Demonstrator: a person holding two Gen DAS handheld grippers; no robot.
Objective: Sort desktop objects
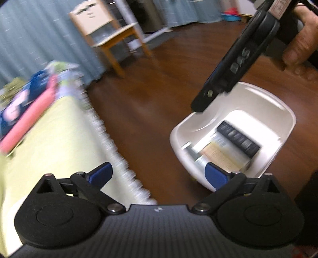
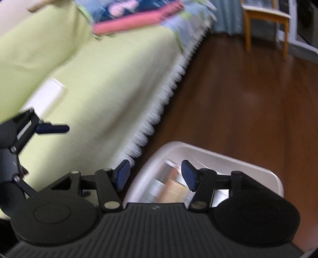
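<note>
Standing wide apart with nothing between them, the blue fingers (image 1: 101, 174) of the left gripper (image 1: 159, 175) hang over the fringed edge of the pale green cloth (image 1: 59, 142) and the brown wood floor (image 1: 143, 103). Fingers of the right gripper (image 2: 155, 176) are partly apart too, holding nothing, right above the white plastic tub (image 2: 248, 160) on the floor beside the cloth. Inside the tub lie a black box (image 1: 238, 139) and a silver and tan box (image 1: 218, 156), and folded bright clothes (image 2: 139, 17) rest far off on the cloth.
</note>
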